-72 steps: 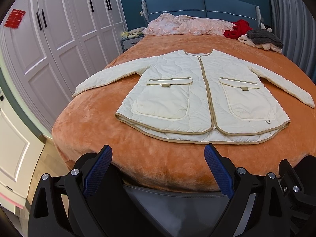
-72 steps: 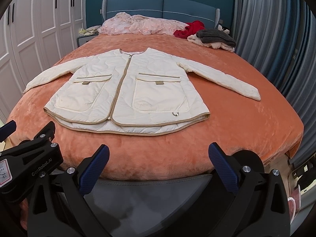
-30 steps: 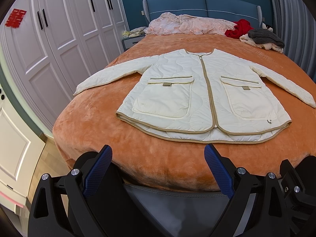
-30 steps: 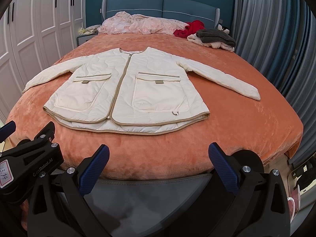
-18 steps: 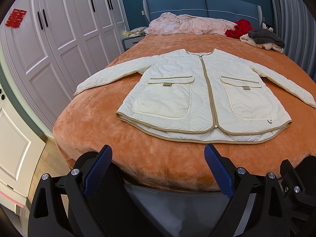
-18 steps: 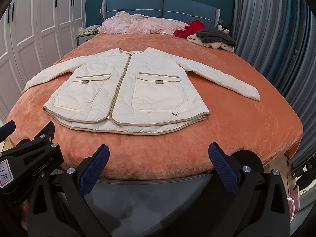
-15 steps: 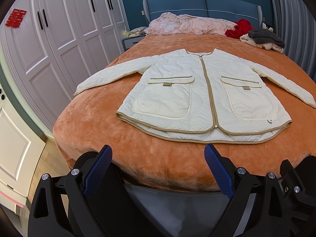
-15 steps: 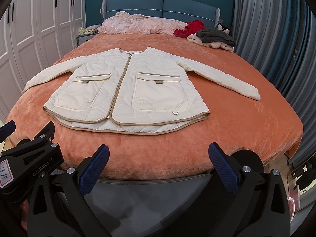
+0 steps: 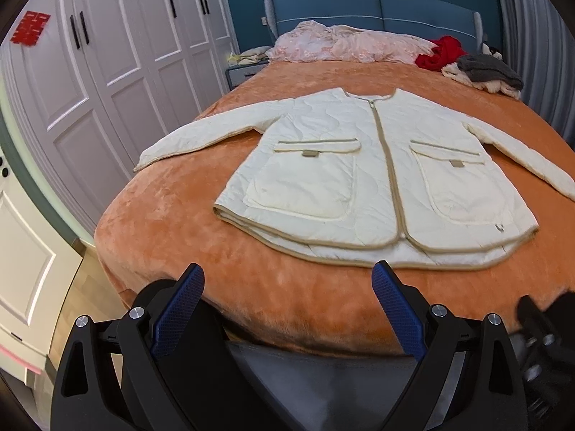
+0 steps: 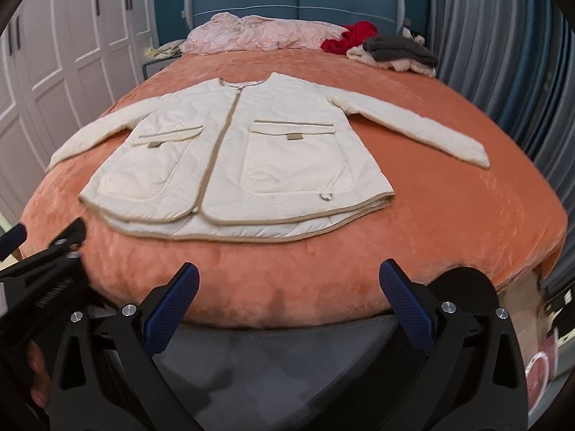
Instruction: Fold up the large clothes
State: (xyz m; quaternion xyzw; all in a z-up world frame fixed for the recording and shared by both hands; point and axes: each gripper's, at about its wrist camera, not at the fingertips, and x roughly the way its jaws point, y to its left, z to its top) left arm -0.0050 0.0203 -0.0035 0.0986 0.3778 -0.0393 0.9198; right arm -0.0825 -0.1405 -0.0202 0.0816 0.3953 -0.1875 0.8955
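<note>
1 orange-covered bed (image 9: 172, 222) carries 1 cream quilted jacket (image 9: 377, 179), spread flat and zipped, its 2 sleeves out and hem near the foot edge, with bare blanket on both sides. 3 garment heaps (image 10: 391, 52) sit by the headboard. 2 grippers, left gripper (image 9: 287, 309) and right gripper (image 10: 289, 301), hover short of the foot edge, fingers spread wide, holding nothing.

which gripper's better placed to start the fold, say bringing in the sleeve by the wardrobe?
Left, probably. The left gripper sits toward the wardrobe side, open and empty, facing the jacket sleeve there. The right gripper, also open, sits nearer the curtain-side sleeve, so it would have to cross the jacket.
</note>
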